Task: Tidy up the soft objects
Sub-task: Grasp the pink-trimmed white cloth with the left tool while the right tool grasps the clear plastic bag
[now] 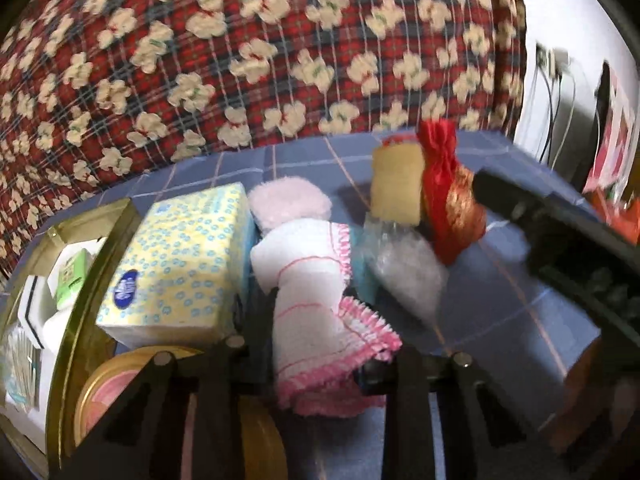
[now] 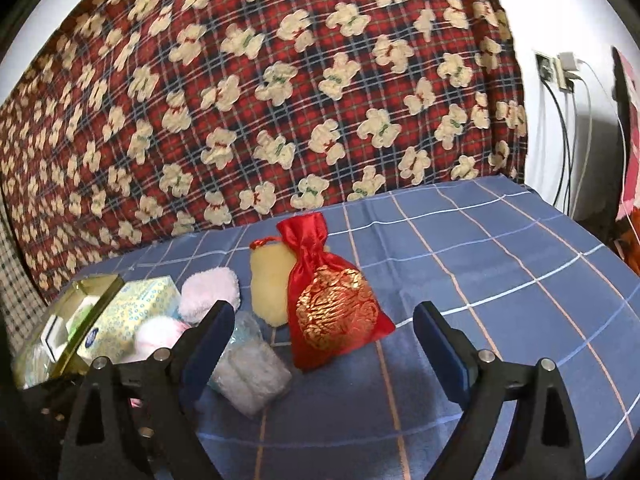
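While the left gripper (image 1: 320, 344) clamps a white cloth with pink frilled edging (image 1: 320, 312), apparently lifted beside the yellow dotted tissue pack (image 1: 180, 264), the right gripper (image 2: 324, 332) gapes wide, empty, above the blue checked tablecloth (image 2: 500, 272), near a red satin drawstring pouch (image 2: 332, 300).

Both wrist views look forward, low over the blue checked tablecloth (image 2: 500, 264) toward the red teddy-bear plaid blanket (image 2: 260, 100). The left sits closer; both share the red satin drawstring pouch (image 2: 332, 300).

On the blue checked cloth (image 2: 480, 248) lie one red pouch (image 2: 332, 300), one yellow sponge (image 2: 266, 280), one tissue pack (image 2: 132, 312), one pink-edged white cloth (image 1: 316, 300), one fluffy pink pad (image 2: 210, 292), one clear wrapped bundle (image 2: 252, 372) and one gold tin (image 2: 80, 292).
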A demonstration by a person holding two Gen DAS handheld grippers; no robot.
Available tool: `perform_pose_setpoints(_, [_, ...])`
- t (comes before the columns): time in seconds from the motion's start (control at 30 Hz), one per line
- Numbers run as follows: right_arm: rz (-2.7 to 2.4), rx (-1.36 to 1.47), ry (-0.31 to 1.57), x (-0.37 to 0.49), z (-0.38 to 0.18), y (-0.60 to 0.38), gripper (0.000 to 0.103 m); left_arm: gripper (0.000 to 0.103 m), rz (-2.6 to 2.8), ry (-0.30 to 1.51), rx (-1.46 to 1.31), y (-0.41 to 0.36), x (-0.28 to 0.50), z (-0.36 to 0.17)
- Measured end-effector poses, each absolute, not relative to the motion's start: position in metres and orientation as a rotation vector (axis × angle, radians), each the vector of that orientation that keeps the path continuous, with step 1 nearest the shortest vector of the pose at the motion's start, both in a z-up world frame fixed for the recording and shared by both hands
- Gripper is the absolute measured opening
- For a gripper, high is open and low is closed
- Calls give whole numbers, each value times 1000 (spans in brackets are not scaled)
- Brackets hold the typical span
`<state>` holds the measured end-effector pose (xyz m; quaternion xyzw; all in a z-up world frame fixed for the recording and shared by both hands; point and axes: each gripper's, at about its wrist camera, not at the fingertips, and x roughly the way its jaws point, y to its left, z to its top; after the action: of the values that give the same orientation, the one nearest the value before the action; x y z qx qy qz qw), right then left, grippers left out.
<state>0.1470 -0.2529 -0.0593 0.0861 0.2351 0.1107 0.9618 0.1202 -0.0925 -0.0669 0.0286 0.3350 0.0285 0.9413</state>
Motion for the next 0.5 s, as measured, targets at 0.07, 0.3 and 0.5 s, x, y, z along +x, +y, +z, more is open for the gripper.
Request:
perform_pose_setpoints(0.07, [247, 142, 514, 153, -62, -245, 93, 27, 42, 632, 35, -89, 113, -61])
perform_pose_setpoints(0.3, [305, 37, 684, 178, -80, -220, 93, 27, 28, 598, 6, -85, 109, -55])
perform_pose_setpoints(0.5, [360, 31, 762, 190, -90, -212, 86, 27, 35, 634, -12, -81, 114, -60])
